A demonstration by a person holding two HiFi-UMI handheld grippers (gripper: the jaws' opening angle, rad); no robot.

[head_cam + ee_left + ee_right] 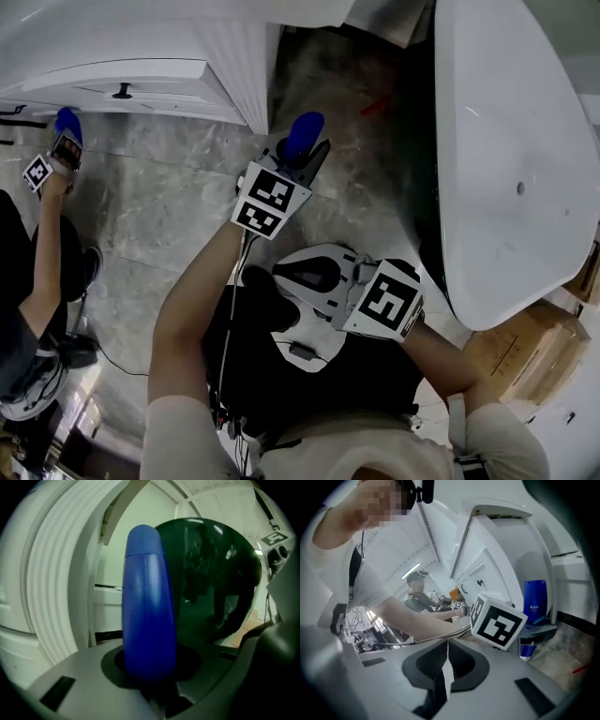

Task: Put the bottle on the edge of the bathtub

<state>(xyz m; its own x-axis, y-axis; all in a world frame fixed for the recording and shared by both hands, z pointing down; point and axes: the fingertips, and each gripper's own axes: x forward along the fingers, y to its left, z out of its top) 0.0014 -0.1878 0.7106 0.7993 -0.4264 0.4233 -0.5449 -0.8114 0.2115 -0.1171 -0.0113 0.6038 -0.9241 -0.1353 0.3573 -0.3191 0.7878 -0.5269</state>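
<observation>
The blue plastic bottle (pixel 149 606) is grasped in my left gripper (pixel 302 155), left of the white bathtub (pixel 506 141); my right gripper (pixel 446 663) is clenched, empty.

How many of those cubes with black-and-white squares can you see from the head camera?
3. One cube on the left claw, mid-picture; a second cube on the right claw, lower right; a third cube far left, with another person. More may be hidden.

Bottle (pixel 534 597) print seems too small to read.
</observation>
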